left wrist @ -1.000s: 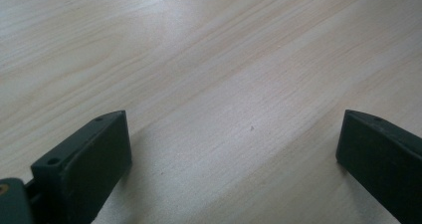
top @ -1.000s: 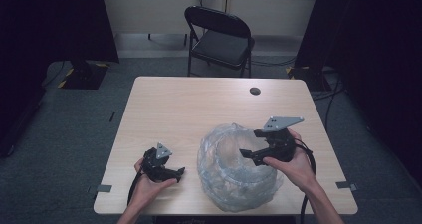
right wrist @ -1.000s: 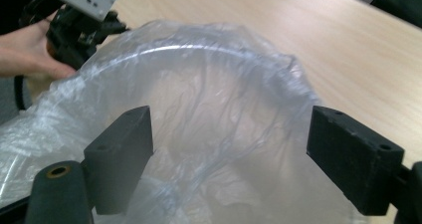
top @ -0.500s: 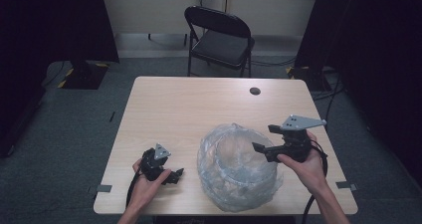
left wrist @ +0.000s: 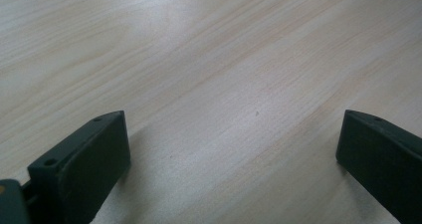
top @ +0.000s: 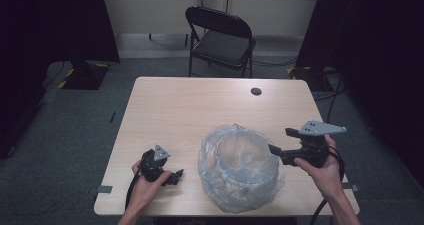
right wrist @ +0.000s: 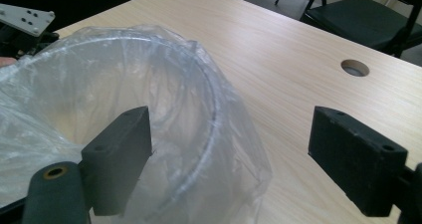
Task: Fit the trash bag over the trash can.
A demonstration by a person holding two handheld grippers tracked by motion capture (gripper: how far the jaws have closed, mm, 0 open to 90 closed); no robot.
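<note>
The right hand-held gripper hovers with its jaws wide apart and nothing clamped, just beside the clear plastic-wrapped bowl, whose rim lies ahead of its left jaw. The left hand-held gripper, jaws also apart and empty, sits low on the bench, the bowl near its tips.

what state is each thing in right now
bag: clear plastic, crumpled, draped over a round container, on the table
left gripper: open, nothing between its jaws, resting low on the table
right gripper: open, at the bag's side, not gripping it
chair: unfolded, empty, beyond the table
</note>
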